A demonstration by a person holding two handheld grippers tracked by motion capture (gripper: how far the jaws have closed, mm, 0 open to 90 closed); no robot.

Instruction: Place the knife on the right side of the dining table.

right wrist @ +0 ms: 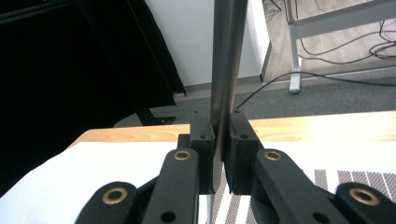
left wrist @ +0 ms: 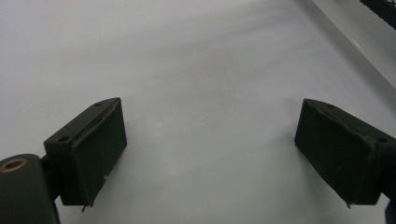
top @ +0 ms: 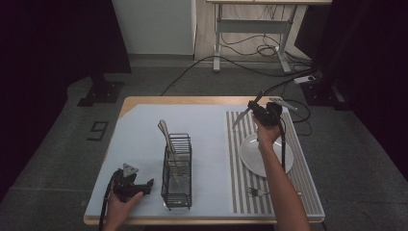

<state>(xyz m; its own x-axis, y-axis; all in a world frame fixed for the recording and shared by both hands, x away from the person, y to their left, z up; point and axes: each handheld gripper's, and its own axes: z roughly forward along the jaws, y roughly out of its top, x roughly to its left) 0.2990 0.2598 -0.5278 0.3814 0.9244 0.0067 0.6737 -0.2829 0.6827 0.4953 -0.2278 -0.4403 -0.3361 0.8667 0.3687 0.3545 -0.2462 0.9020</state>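
Knife (top: 242,117) is clamped in my right gripper (top: 263,114), lifted above the plate (top: 250,156); the fork (top: 258,192) already lies on the striped mat (top: 239,192). My left gripper (top: 144,185) rests spread and empty beside the wire caddy (top: 176,185); setting the knife down remains, I judge.

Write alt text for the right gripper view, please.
The right gripper is shut on a knife that stands up between its black jaws. Behind it lie the table edge, a striped mat and grey floor.

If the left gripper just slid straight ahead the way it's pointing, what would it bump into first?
Probably the black wire caddy. The left gripper rests low on the table, jaws open and empty, aimed sideways at the caddy's lower part. Only bare tabletop lies between them, though the exact line is hard to judge.
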